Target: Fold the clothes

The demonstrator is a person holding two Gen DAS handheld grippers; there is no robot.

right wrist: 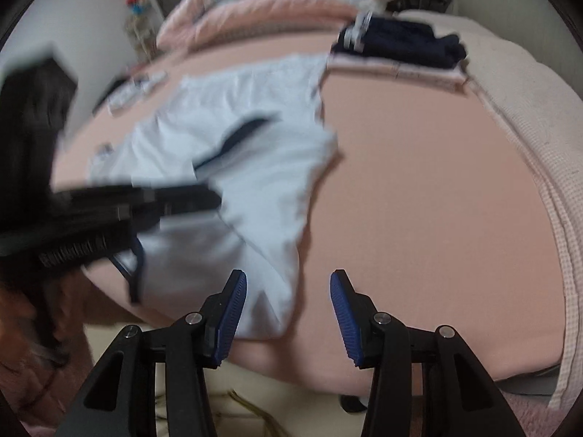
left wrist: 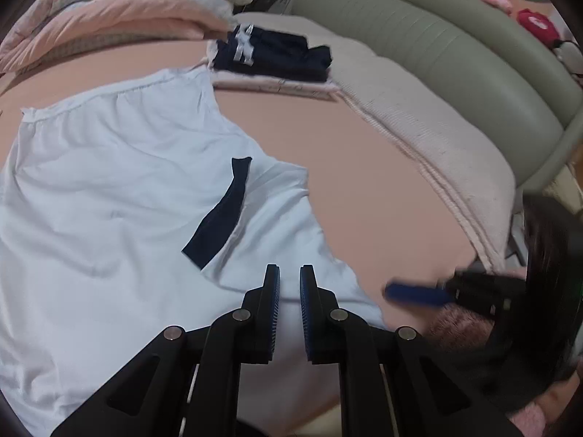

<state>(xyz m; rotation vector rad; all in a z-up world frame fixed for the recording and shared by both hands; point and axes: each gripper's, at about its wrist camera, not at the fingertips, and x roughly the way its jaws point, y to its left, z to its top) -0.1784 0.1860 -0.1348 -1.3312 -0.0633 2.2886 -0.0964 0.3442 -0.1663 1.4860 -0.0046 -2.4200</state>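
A white shirt (left wrist: 109,200) with navy trim lies spread on the pink bed (left wrist: 364,167), filling the frame's left. The left gripper (left wrist: 289,291) hovers over its hem, pressed nearly together, empty; the right gripper (right wrist: 288,302) is spread, holding nothing.

- white garment (left wrist: 109,189) with navy trim, spread flat: 1
- folded navy garments (left wrist: 273,56), stacked on a folded pale item: 1 stack; count within unclear
- folded quilts (left wrist: 120,11), pink: 1 pile
- grippers: 2, left gripper (left wrist: 289,284), right gripper (right wrist: 288,287)
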